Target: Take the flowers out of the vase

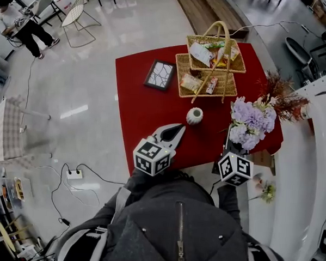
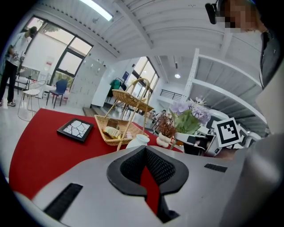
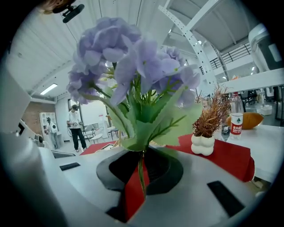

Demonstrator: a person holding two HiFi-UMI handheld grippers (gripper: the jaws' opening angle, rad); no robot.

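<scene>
A small white vase (image 1: 194, 116) stands empty near the middle of the red table (image 1: 137, 109); in the left gripper view the vase (image 2: 138, 141) shows just past the jaw tips. My left gripper (image 1: 176, 130) points at it from a little short of it, shut with nothing between its jaws (image 2: 144, 150). The purple flowers (image 1: 251, 122) are out of the vase, over the table's right front part. My right gripper (image 1: 227, 144) is shut on their thin green stem (image 3: 142, 177). Blooms and leaves (image 3: 133, 66) fill the right gripper view above the jaws.
A two-tier wicker basket (image 1: 210, 69) with snacks stands at the back of the table, a dark picture frame (image 1: 160, 74) to its left. A dried reddish plant in a white pot (image 3: 205, 144) sits at the right edge (image 1: 282, 99). A bottle (image 3: 236, 117) stands on a white counter beyond.
</scene>
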